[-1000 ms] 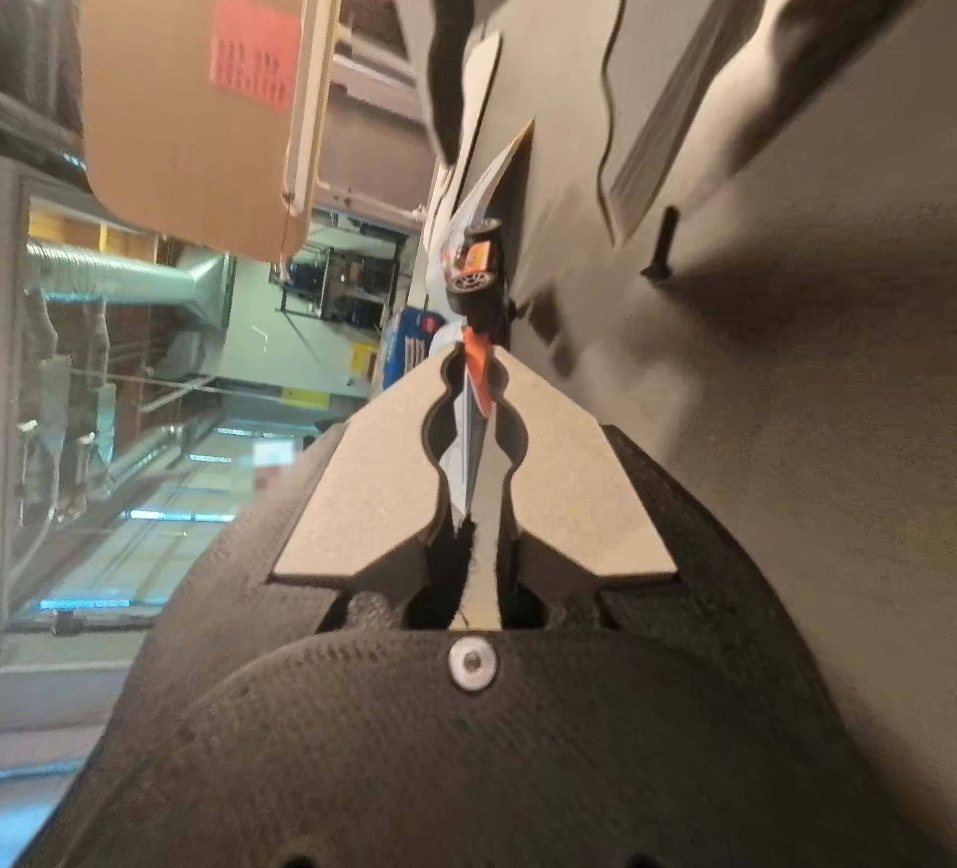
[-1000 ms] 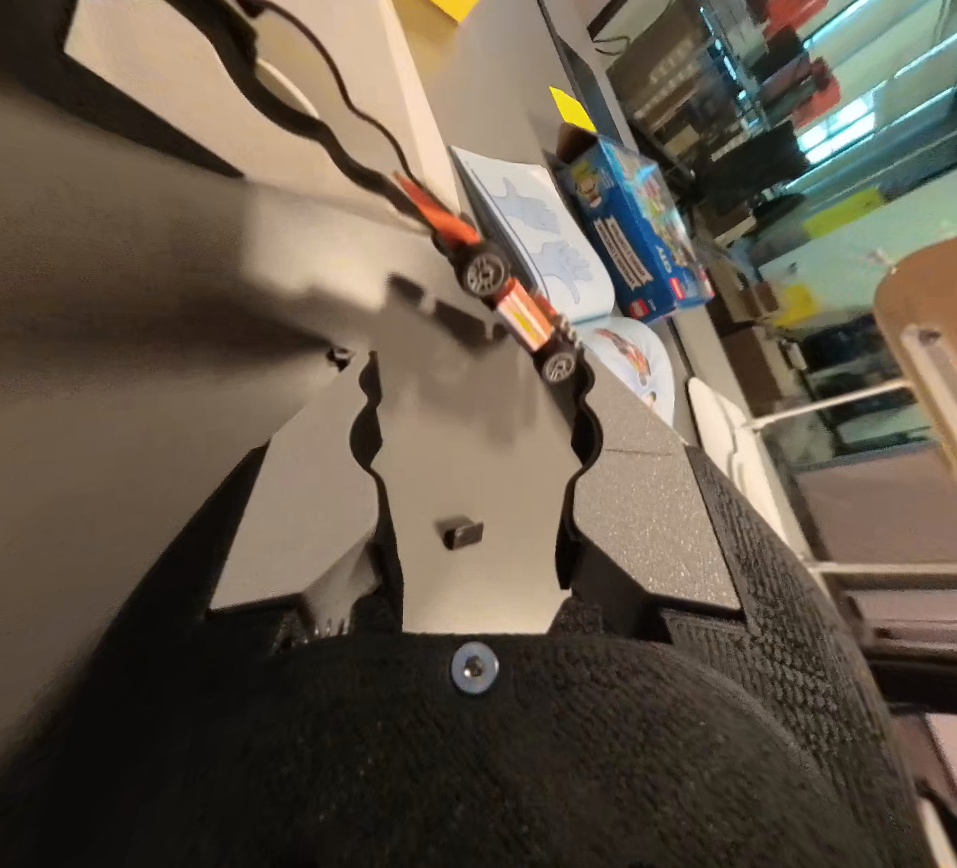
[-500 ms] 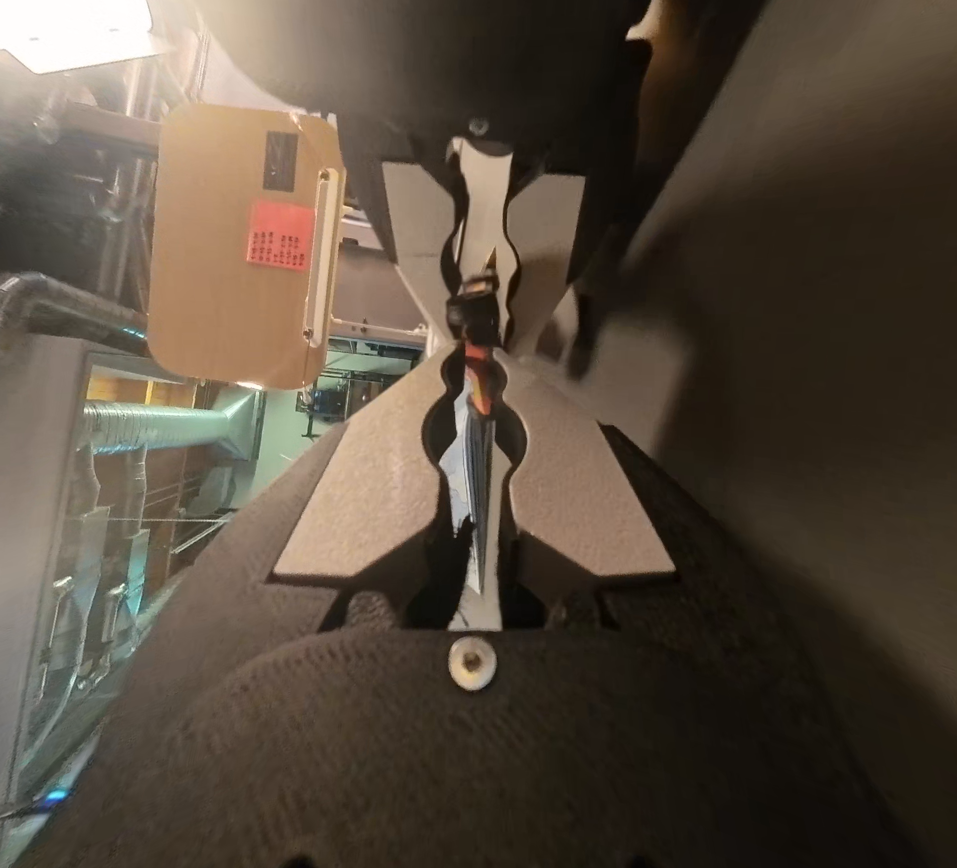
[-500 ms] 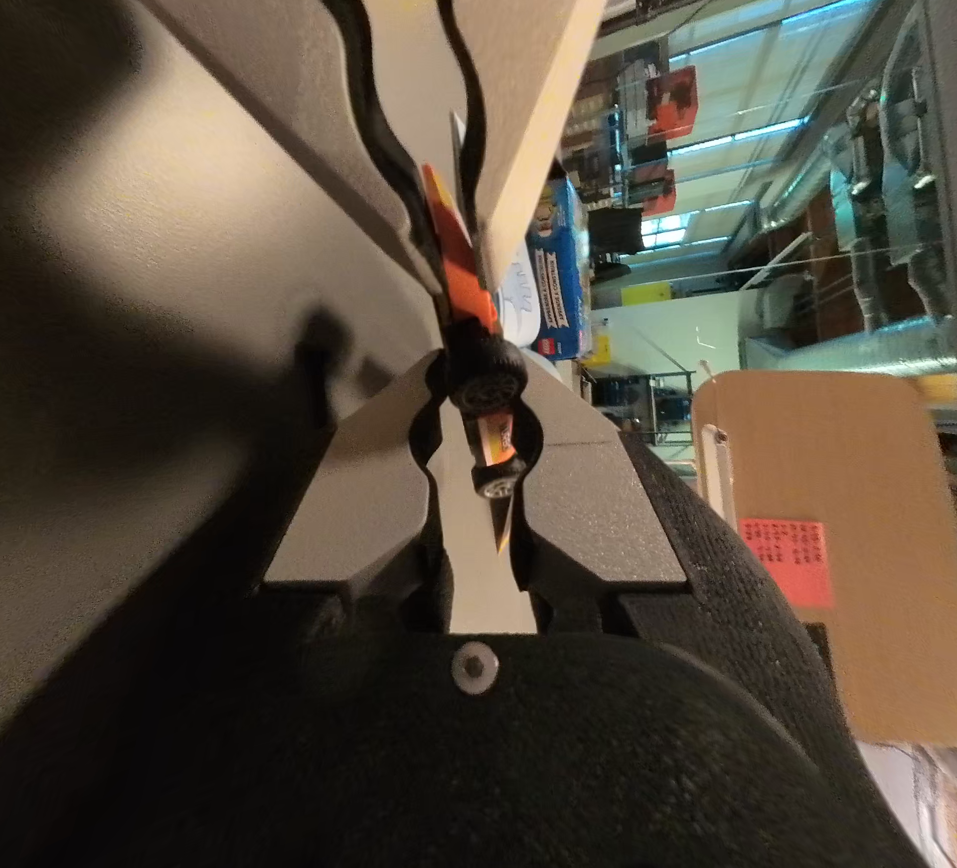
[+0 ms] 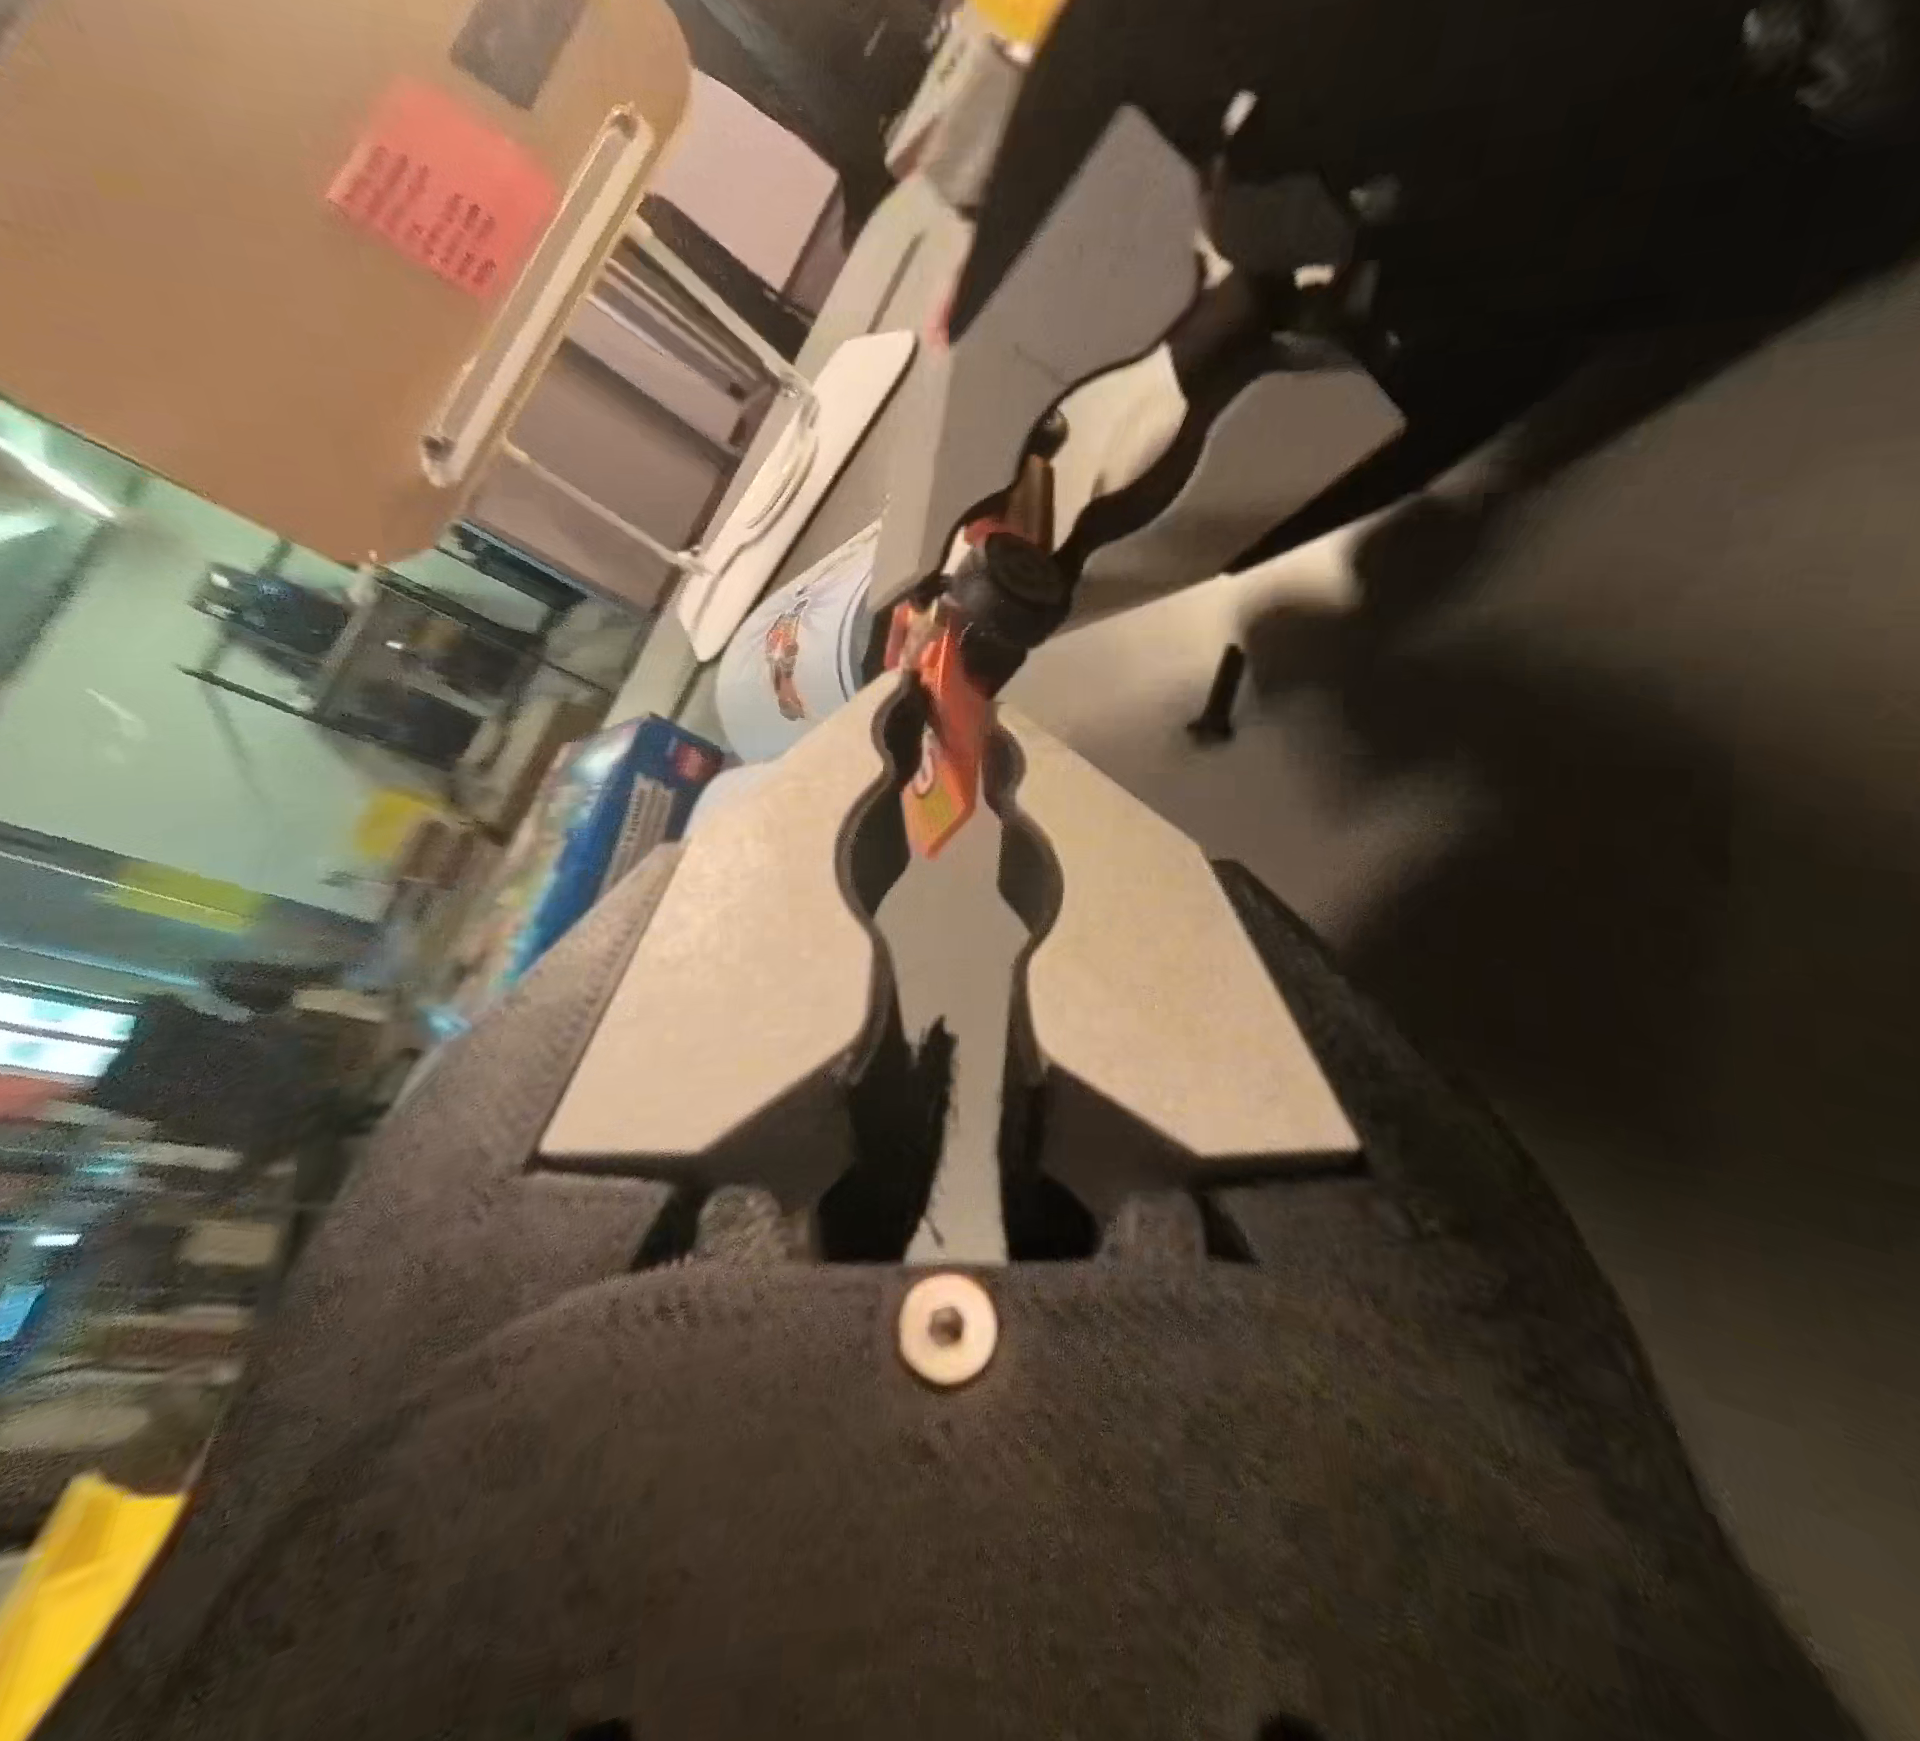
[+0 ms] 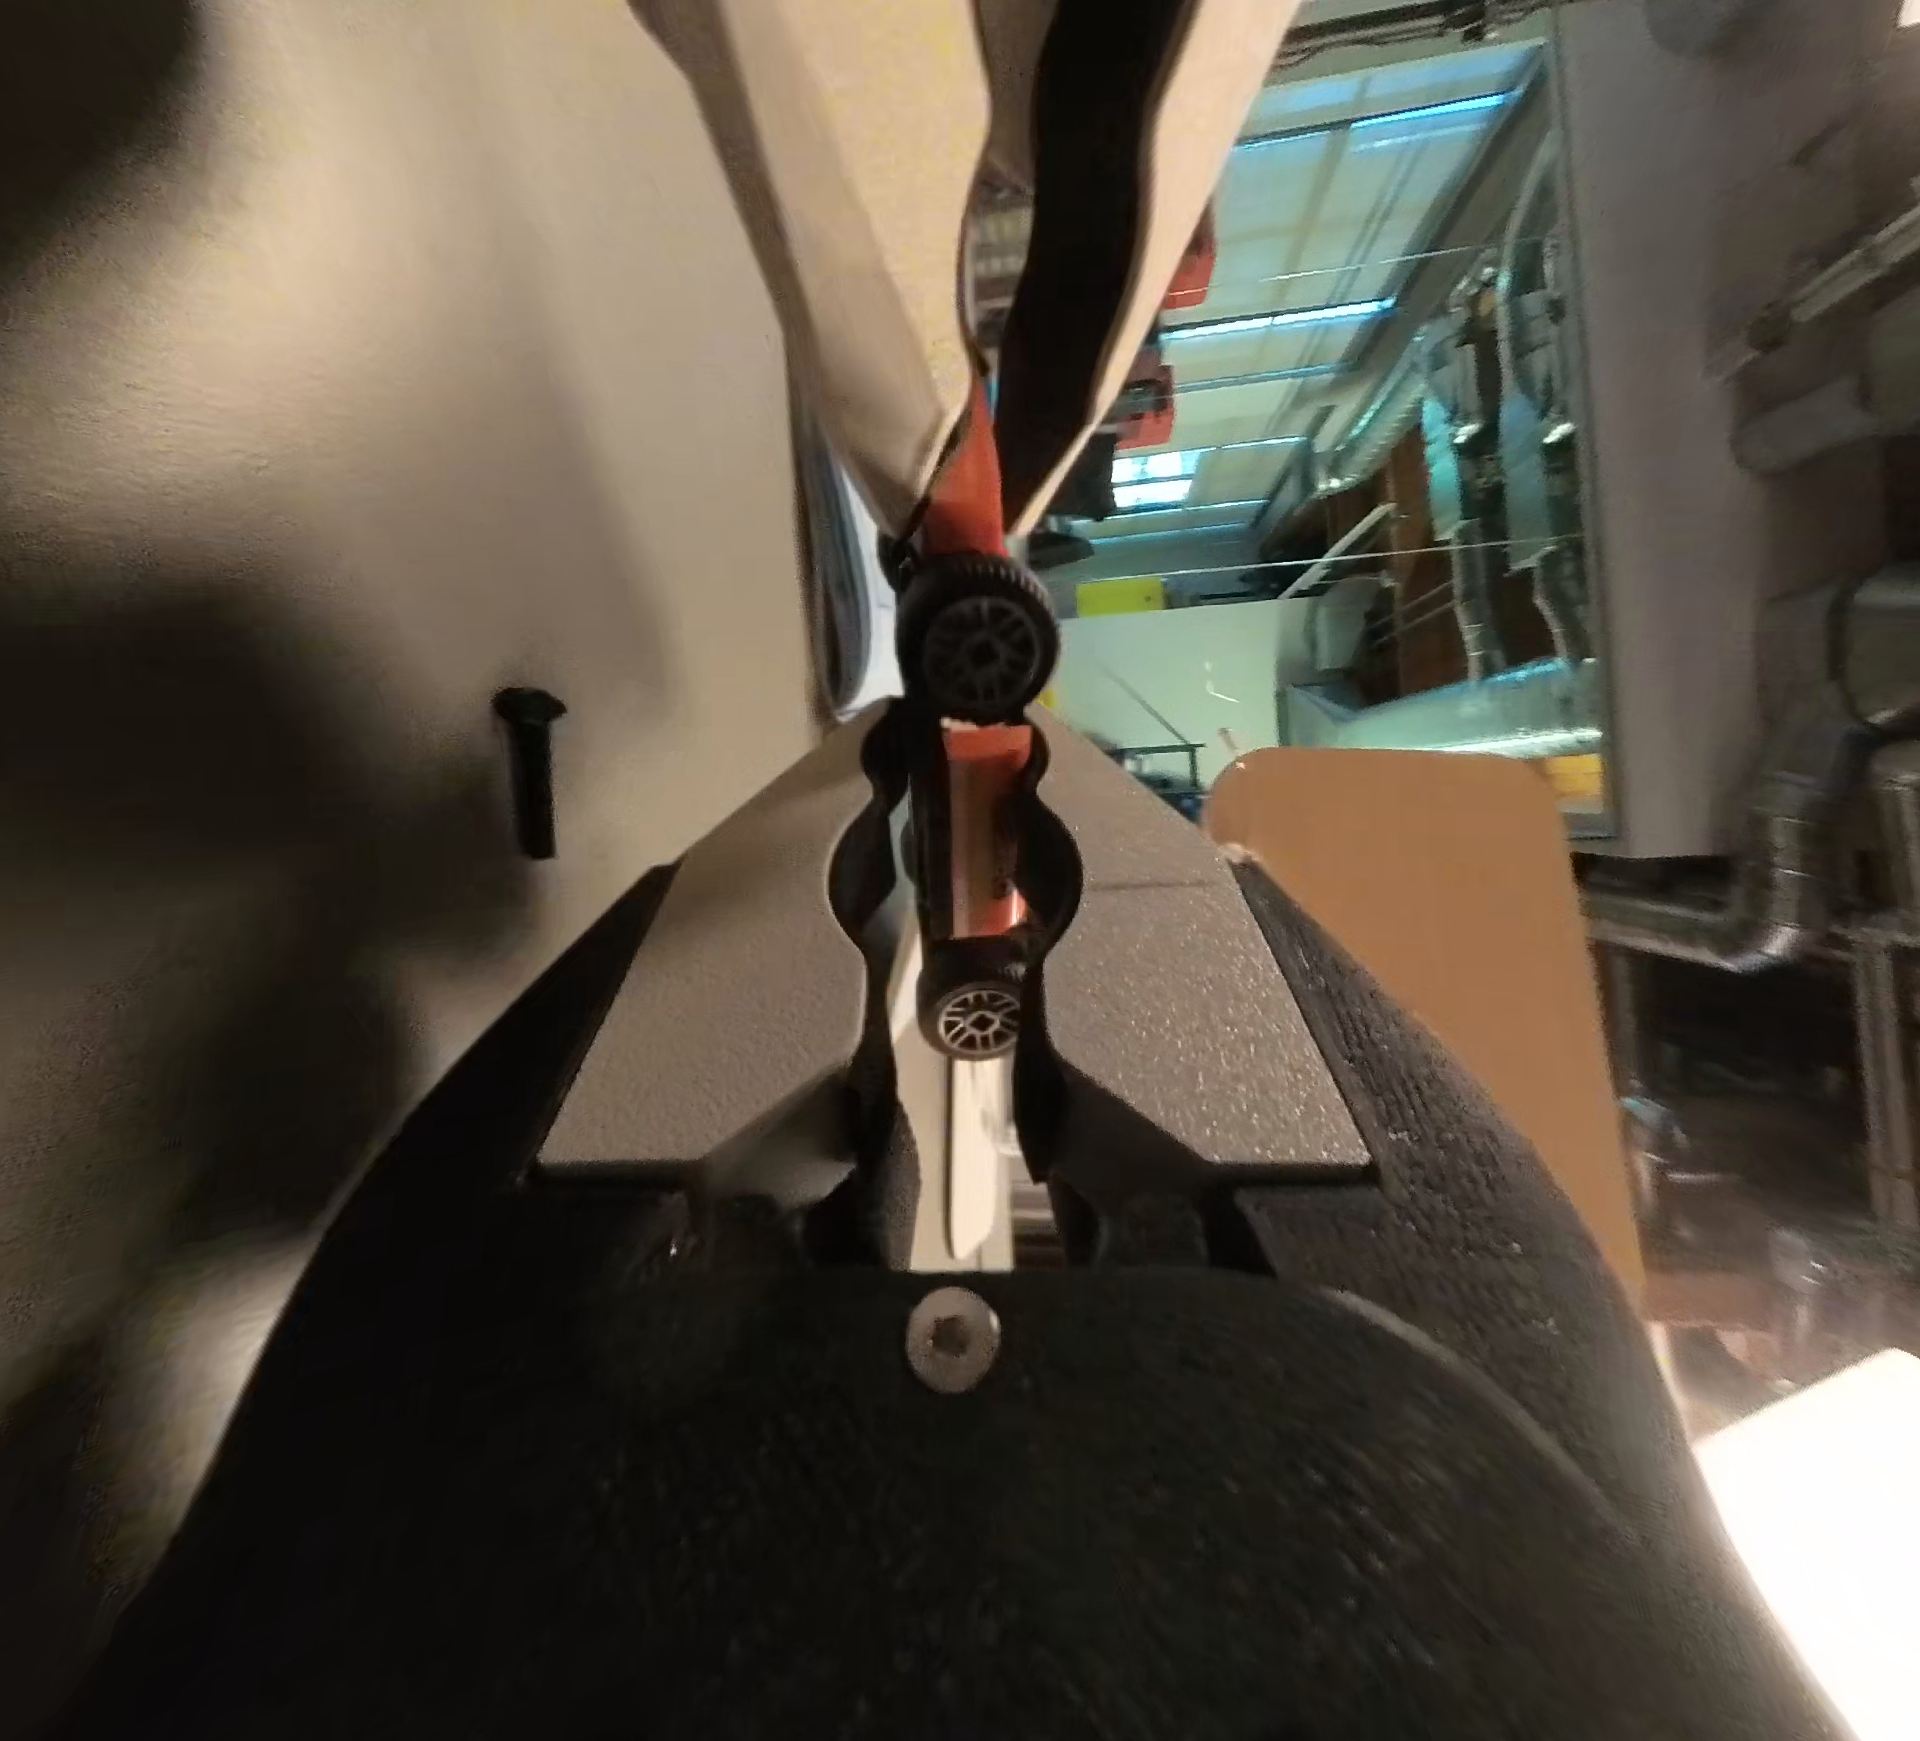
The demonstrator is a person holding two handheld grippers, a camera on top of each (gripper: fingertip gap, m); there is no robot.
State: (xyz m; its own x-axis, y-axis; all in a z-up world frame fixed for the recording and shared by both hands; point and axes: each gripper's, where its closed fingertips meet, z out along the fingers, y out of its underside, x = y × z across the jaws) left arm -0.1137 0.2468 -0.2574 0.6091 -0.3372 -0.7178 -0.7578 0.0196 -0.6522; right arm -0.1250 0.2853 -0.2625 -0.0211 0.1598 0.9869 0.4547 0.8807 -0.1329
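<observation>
Orange toy car (image 6: 977, 818) spans straight between both tips: right hand-held gripper (image 6: 961, 844) clamped on body, left hand-held gripper (image 5: 948, 761) pinching orange tail, above worktop (image 6: 364, 341).

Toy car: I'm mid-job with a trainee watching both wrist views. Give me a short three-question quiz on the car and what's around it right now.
1. True or false: the right hand-held gripper has its fingers closed on the toy car.
2. What lies on the table, left of the car in the right wrist view? A) black screw B) coin C) pen
3. Fill in: the car's body is ___.
Key: 1 true; 2 A; 3 orange.
</observation>
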